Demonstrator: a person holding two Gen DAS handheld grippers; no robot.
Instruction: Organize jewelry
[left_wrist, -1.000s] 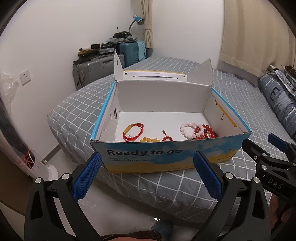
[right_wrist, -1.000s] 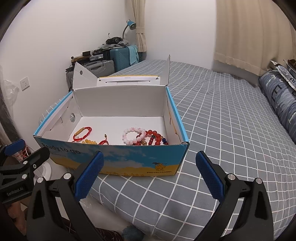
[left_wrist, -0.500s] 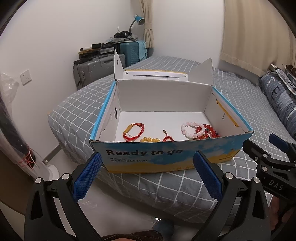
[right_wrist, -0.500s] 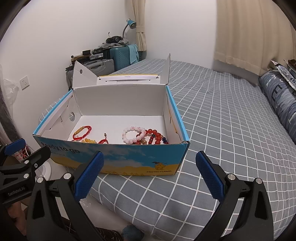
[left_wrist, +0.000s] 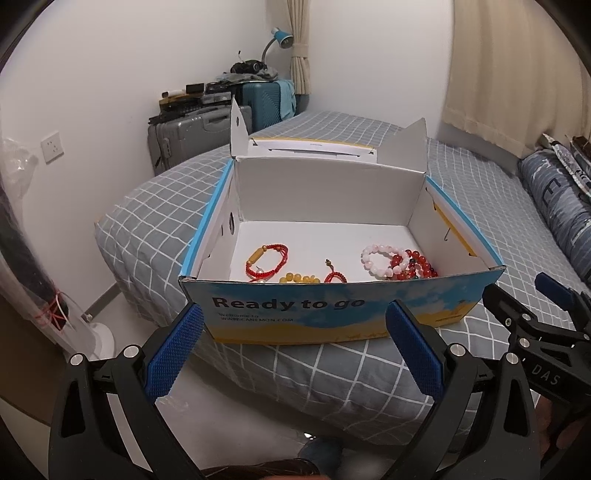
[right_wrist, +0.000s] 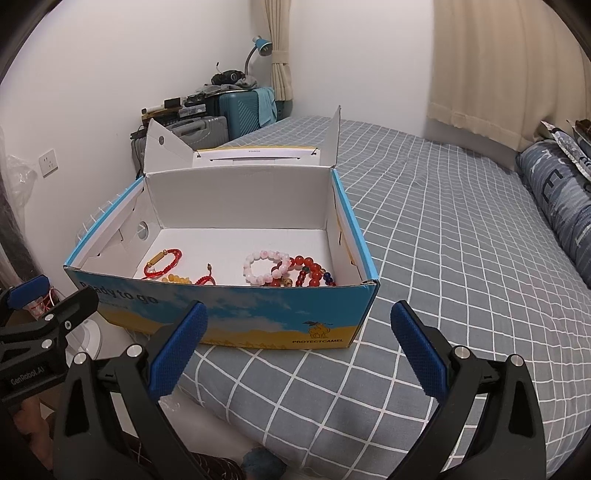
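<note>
Open blue-and-yellow cardboard box (left_wrist: 295, 314) sits on grey checked bed (right_wrist: 424, 229), holding red, pink and amber beaded bracelets (left_wrist: 391, 262). Left gripper (left_wrist: 295, 343) and right gripper (right_wrist: 295, 339) both spread, empty, short of box.

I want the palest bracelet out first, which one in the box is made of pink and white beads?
The pink-and-white bead bracelet, lying right of centre in the box and overlapping the dark red bead strand. The other bracelets are red cord or yellow beads.
</note>
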